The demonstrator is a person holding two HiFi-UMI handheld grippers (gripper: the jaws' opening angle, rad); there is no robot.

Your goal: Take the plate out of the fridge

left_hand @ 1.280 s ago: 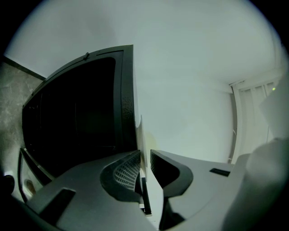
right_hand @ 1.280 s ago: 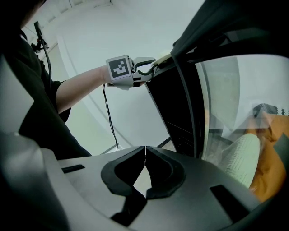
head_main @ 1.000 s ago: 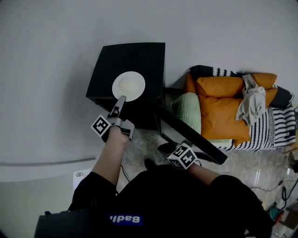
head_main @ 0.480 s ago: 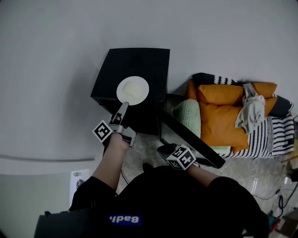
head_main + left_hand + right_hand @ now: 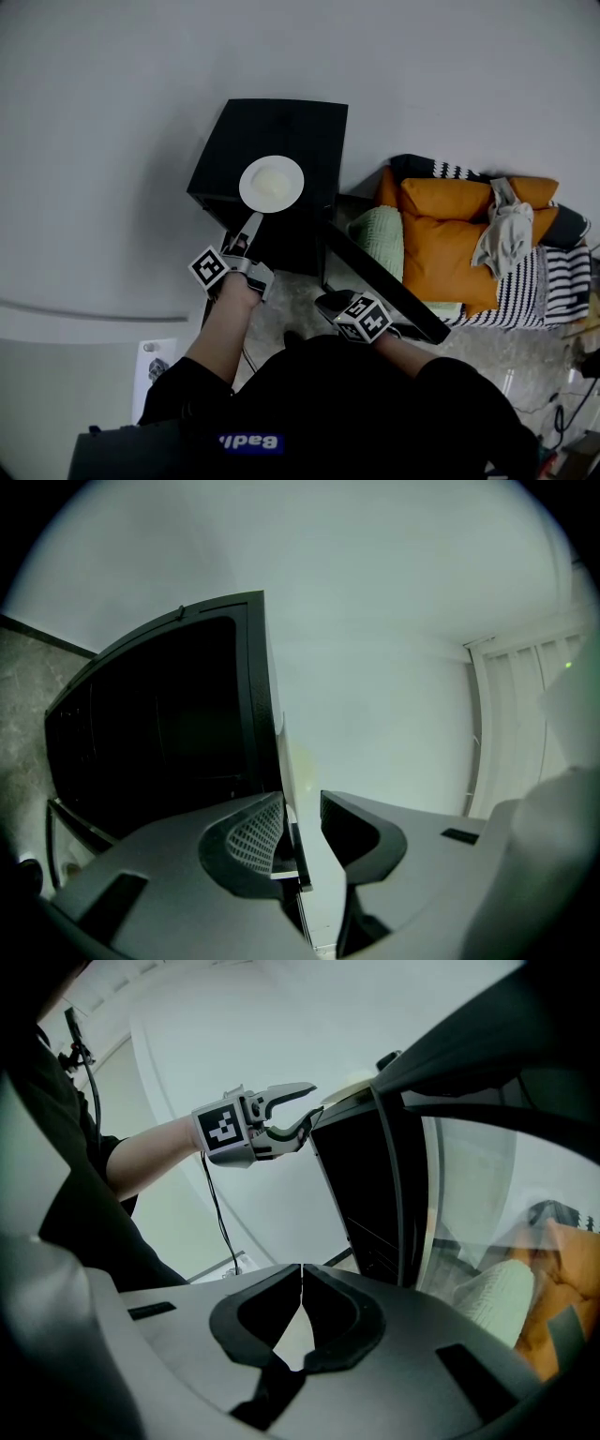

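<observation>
Left gripper [image 5: 250, 222] jaws just been opening, plate [image 5: 272, 183] rim sitting loose between them; plate lying flat on fridge [image 5: 302, 127] top, straight ahead. Right gripper [image 5: 301, 1283] pinching shut, empty, farther off.

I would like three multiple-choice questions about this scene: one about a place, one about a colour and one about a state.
1. Where is the plate?
A. inside the fridge
B. on top of the fridge
C. on the floor

2. What colour is the largest cushion?
A. blue
B. white
C. orange

3. How is the fridge door?
A. open
B. shut
C. taken off

Answers: B, the plate lies on the fridge's black top; C, the largest cushion beside the fridge is orange; A, the door stands swung out from the fridge.
</observation>
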